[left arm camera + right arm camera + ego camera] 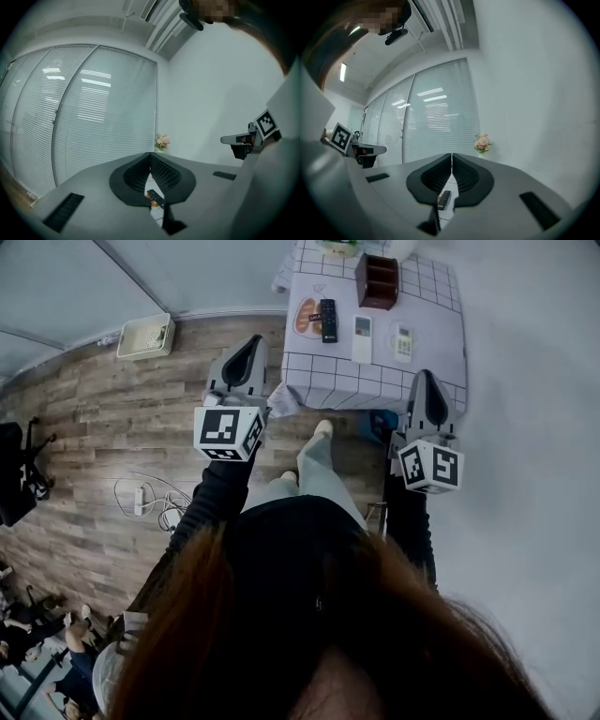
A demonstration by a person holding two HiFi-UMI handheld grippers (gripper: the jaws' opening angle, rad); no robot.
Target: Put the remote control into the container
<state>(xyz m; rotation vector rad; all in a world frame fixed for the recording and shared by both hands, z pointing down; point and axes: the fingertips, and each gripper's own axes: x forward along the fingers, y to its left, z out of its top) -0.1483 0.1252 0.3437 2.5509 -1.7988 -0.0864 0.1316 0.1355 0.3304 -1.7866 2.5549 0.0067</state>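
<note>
A black remote control [328, 320] lies on a small table with a checked cloth [375, 381], partly on an orange mat [306, 317]. Two white remotes [363, 338] [403, 341] lie to its right. A brown open container [377, 280] stands behind them. My left gripper [253, 341] hovers off the table's front left corner, and my right gripper [427, 376] is over the front right edge. Both are shut and hold nothing. The black remote [156, 198] shows below the closed jaws in the left gripper view, and the same remote [444, 199] in the right gripper view.
A vase of pink flowers [162, 140] stands at the table's far side by the blinds. On the wooden floor lie a white box [145, 337] and a power strip with cables [150, 498]. A white wall runs along the right. The person's foot [322, 430] is near the table.
</note>
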